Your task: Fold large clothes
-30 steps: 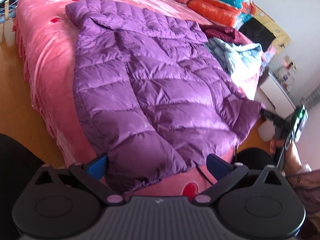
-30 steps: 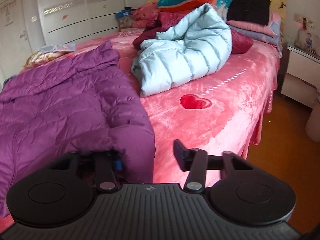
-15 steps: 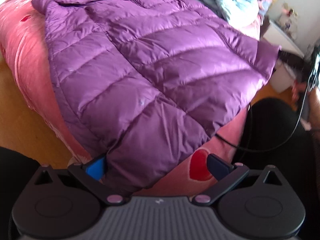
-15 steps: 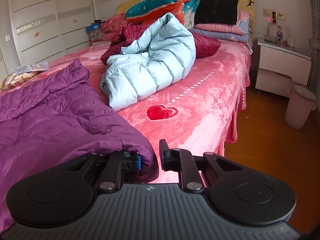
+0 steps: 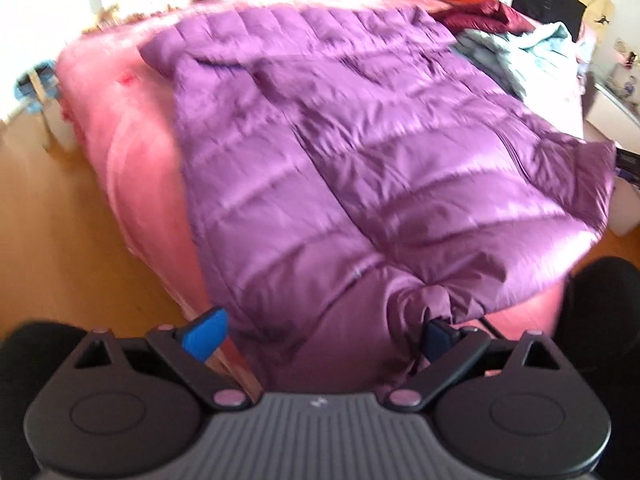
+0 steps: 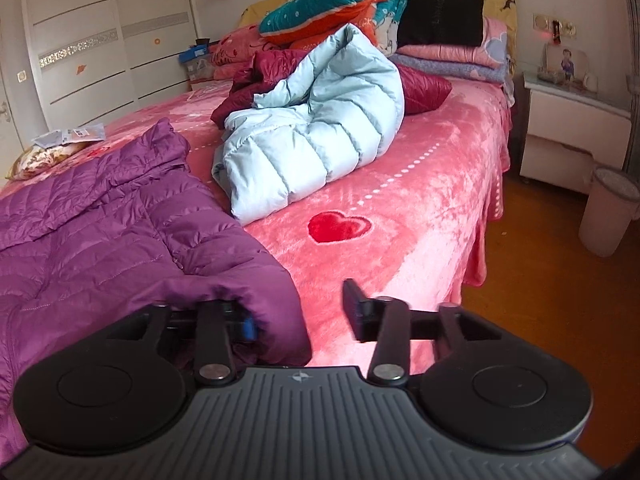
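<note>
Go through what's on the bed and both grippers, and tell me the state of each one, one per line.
Purple coat: spread flat, hem at the bed's near edge, unfolded.
Blue coat: crumpled in a heap.
Maroon coat: bunched behind the blue coat.
Quilt: rolled, stacked by the headboard.
Left gripper: open, coat hem between its fingers.
Right gripper: open, jaws just opened, coat corner against one finger.

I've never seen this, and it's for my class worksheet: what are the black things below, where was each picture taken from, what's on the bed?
A person holds a two-finger gripper in each hand, each with a camera looking forward along it. One picture is from the left gripper, one from the right gripper. A purple jacket lies spread on the pink bed, a light blue jacket beyond. Both jaws stand open around the purple hem; the right's have just been opening.
</note>
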Action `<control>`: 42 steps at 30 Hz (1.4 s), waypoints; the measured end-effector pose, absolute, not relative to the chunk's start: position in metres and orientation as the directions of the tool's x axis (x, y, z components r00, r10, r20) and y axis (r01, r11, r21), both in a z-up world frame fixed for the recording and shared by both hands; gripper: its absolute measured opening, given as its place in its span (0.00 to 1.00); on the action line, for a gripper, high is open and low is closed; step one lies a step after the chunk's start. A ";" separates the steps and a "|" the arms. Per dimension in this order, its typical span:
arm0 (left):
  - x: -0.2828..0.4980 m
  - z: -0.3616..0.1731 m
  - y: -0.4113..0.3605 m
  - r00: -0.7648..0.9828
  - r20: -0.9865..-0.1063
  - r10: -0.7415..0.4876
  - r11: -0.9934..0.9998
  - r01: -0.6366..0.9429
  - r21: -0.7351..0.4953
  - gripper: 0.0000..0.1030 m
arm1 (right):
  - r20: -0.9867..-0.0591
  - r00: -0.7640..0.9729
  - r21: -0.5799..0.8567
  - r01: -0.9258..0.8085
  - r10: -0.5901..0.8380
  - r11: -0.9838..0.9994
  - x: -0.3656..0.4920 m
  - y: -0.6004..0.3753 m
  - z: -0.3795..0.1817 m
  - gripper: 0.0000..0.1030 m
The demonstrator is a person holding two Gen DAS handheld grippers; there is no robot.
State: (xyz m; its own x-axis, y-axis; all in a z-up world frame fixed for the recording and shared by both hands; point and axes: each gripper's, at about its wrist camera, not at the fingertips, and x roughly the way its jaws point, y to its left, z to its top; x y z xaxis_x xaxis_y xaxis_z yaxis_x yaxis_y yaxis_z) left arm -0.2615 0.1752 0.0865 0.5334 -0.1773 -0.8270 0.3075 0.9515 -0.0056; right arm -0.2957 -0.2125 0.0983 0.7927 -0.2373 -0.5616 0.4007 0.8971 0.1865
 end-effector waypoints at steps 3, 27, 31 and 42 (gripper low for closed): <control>-0.262 0.090 0.170 0.584 -0.801 -0.129 0.953 0.298 0.063 0.95 | -0.590 0.788 0.229 0.374 -0.178 0.899 -0.290 -0.215 0.089 0.78; -0.254 0.146 0.182 0.640 -0.762 -0.100 0.961 0.262 0.094 0.21 | -0.435 0.859 0.105 0.346 -0.270 0.932 -0.306 -0.199 0.163 0.14; -0.250 0.168 0.195 0.716 -0.697 -0.045 0.965 0.212 0.155 0.23 | -0.404 0.858 -0.062 0.321 -0.317 0.945 -0.307 -0.182 0.190 0.14; -0.223 0.147 0.196 0.703 -0.711 -0.018 0.953 0.228 0.201 0.36 | -0.396 0.784 -0.629 0.148 -0.479 0.763 -0.272 -0.169 0.140 0.25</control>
State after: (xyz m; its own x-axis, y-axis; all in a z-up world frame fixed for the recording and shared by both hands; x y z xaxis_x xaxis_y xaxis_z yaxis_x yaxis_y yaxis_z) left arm -0.2228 0.1959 0.1471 0.7026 -0.0177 -0.7113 0.2279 0.9526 0.2014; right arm -0.2722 -0.1691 0.1398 0.7836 -0.4786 -0.3961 0.1483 0.7633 -0.6288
